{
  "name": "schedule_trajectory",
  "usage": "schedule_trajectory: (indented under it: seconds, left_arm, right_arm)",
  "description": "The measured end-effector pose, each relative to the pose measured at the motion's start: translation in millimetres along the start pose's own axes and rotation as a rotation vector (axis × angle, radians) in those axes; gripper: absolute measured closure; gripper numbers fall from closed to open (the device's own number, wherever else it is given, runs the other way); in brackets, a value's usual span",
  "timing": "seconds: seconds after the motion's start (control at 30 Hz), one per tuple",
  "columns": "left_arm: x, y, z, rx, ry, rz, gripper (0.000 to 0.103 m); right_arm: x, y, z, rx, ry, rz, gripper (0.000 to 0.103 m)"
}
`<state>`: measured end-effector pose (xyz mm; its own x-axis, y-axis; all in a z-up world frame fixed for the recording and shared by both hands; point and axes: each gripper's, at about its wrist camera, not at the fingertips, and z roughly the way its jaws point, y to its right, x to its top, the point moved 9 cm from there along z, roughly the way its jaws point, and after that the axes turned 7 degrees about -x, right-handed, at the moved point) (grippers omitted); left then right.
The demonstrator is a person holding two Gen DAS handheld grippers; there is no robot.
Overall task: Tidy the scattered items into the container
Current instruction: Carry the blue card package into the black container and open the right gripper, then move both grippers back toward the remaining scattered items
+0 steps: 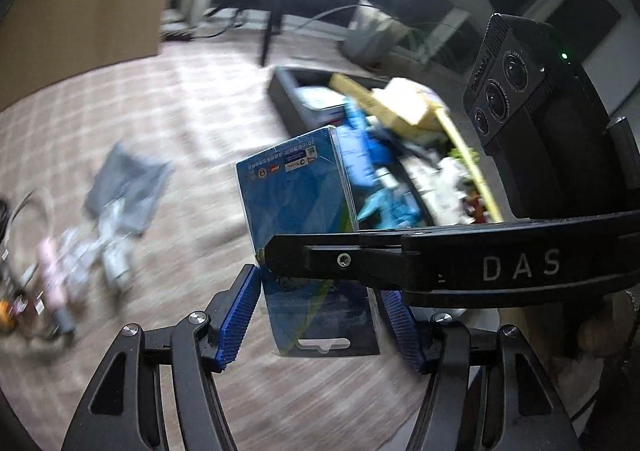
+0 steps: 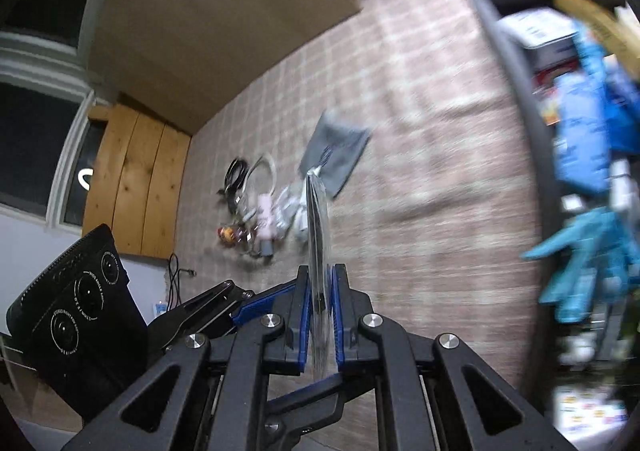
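Note:
A flat blue packet in clear plastic (image 1: 296, 199) stands upright between my two grippers. My right gripper (image 2: 322, 279) is shut on its edge (image 2: 318, 235); its black finger (image 1: 320, 257) crosses the left wrist view. My left gripper (image 1: 320, 291) is open, its blue pads (image 1: 240, 315) on either side of the packet's hang-tab end without pinching it. The dark container (image 1: 286, 89) lies beyond to the right, full of blue gloves, boxes and a yellow strip; it also shows in the right wrist view (image 2: 508, 63).
On the checked cloth lie a grey pouch (image 2: 338, 155), white packets, a pink item (image 2: 266, 221), coiled cables (image 2: 236, 175) and a small orange thing (image 2: 227, 235). A brown board (image 2: 224, 15) leans behind. A tripod (image 1: 270, 31) stands on the floor.

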<state>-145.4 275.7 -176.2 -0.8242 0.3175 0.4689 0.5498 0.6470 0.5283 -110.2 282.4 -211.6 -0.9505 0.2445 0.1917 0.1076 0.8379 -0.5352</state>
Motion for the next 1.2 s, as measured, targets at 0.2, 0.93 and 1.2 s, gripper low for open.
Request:
schedule_trajectory:
  seconds: [0.2, 0.93, 1.2]
  left_arm:
    - [24, 50, 42, -0.067, -0.029, 0.056, 0.037]
    - [36, 92, 81, -0.072, -0.084, 0.140, 0.028]
    - [33, 43, 35, 0.047, -0.026, 0.118, 0.028]
  right_arm:
    - [12, 50, -43, -0.056, 0.049, 0.042, 0.094]
    - [28, 135, -110, -0.293, 0.138, 0.072, 0.041]
    - [32, 101, -92, -0.275, 0.134, 0.021, 0.041]
